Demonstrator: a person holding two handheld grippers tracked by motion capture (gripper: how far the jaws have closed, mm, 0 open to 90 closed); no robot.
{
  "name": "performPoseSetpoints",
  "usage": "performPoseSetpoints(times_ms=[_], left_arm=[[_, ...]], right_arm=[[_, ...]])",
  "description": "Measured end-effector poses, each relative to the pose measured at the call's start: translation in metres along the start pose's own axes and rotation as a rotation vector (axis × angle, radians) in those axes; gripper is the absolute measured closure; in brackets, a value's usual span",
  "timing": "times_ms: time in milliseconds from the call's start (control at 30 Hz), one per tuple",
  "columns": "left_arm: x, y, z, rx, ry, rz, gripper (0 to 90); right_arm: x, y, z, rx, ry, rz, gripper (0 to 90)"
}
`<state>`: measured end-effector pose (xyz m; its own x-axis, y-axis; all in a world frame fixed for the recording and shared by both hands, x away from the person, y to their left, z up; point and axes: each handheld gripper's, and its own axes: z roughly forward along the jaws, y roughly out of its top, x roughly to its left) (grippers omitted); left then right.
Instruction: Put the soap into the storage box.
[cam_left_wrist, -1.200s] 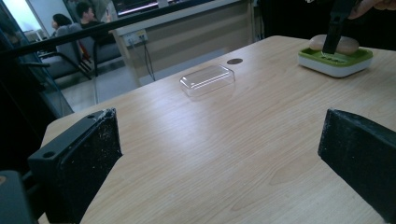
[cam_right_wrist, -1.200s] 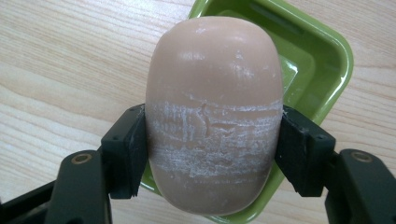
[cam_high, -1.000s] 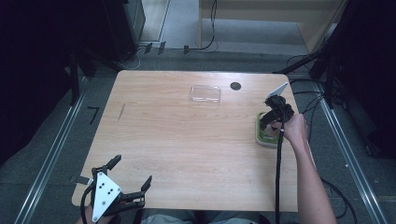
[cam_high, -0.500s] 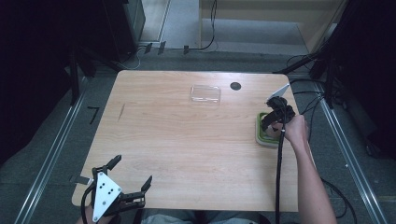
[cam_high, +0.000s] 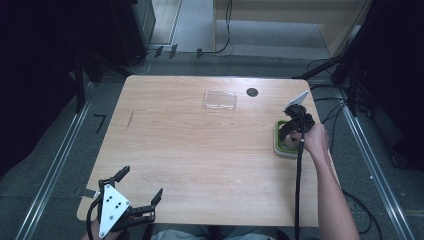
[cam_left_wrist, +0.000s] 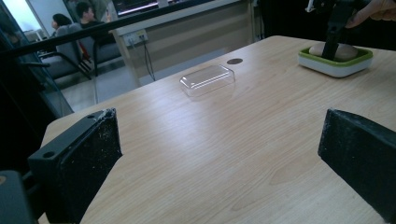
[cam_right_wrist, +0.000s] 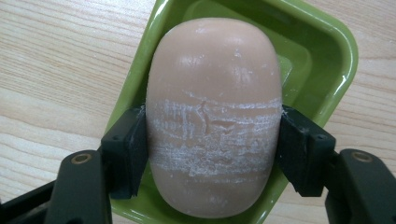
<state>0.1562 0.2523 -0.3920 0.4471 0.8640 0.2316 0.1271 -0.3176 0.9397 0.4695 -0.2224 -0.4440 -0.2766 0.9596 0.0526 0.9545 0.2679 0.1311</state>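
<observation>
Right gripper (cam_right_wrist: 212, 151) clamps the soap bar (cam_right_wrist: 214, 112) across its short sides, long axis toward twelve o'clock, inside the green dish (cam_right_wrist: 327, 56) (left gripper (cam_high: 137, 192) idles open).

No text, label, brand, number or sign can be read in any view. The soap (cam_right_wrist: 214, 116) is marked by white scuffs only, not letters. The screen (cam_left_wrist: 135, 4) far behind the table in the left gripper view is too blurred for anything on it to be made out.
</observation>
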Motion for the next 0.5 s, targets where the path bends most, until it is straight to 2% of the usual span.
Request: performPoseSetpoints(times_ms=[500], left_arm=[[0.0001,-0.0001,-0.0001,-0.001,0.0,0.0,0.0]], right_arm=[[0.0011,0.0004,0.0057,0.013,-0.006,-0.015,33.7]])
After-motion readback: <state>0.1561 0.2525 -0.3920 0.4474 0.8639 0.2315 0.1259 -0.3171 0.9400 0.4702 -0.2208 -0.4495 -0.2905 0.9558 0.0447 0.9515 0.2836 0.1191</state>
